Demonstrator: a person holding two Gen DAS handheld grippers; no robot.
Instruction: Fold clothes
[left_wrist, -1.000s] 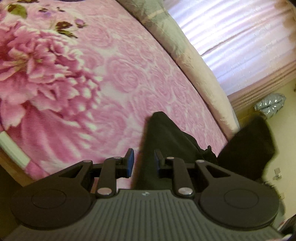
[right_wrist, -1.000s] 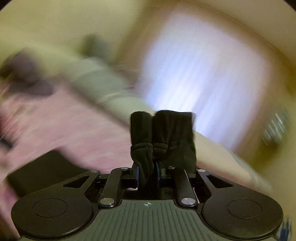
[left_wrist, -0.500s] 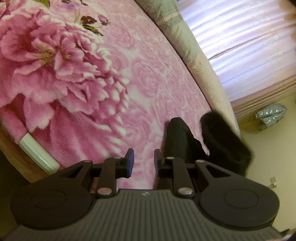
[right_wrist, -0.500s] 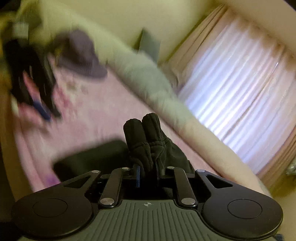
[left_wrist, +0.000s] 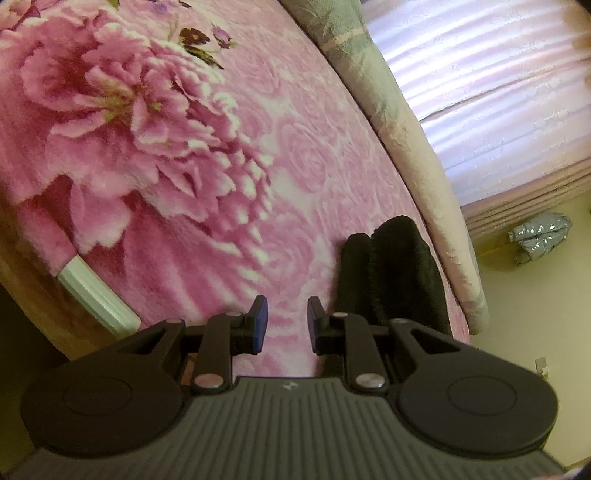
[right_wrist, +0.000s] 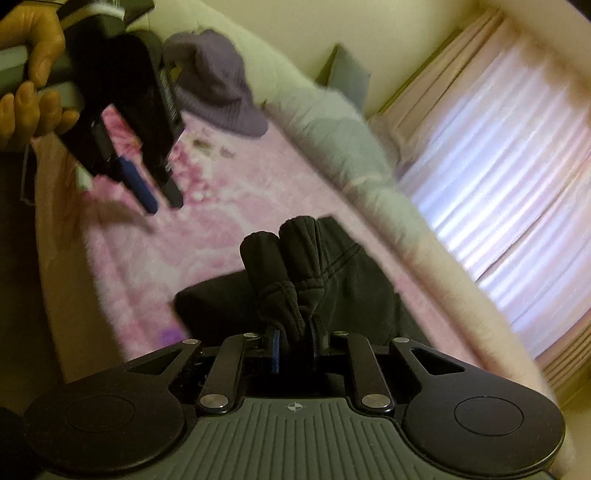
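Right claw (right_wrist: 295, 338) grips bunched black garment (right_wrist: 291, 266) near the pink blanket's (left_wrist: 258, 155) edge; left claw (left_wrist: 283, 314) hovers parted, empty, over bare blanket.

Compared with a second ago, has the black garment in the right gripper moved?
Yes. The black garment, clamped in the right gripper, has come down from in front of the curtain toward the pink blanket.

Black hand-held gripper (left_wrist: 283, 319) — blue pads
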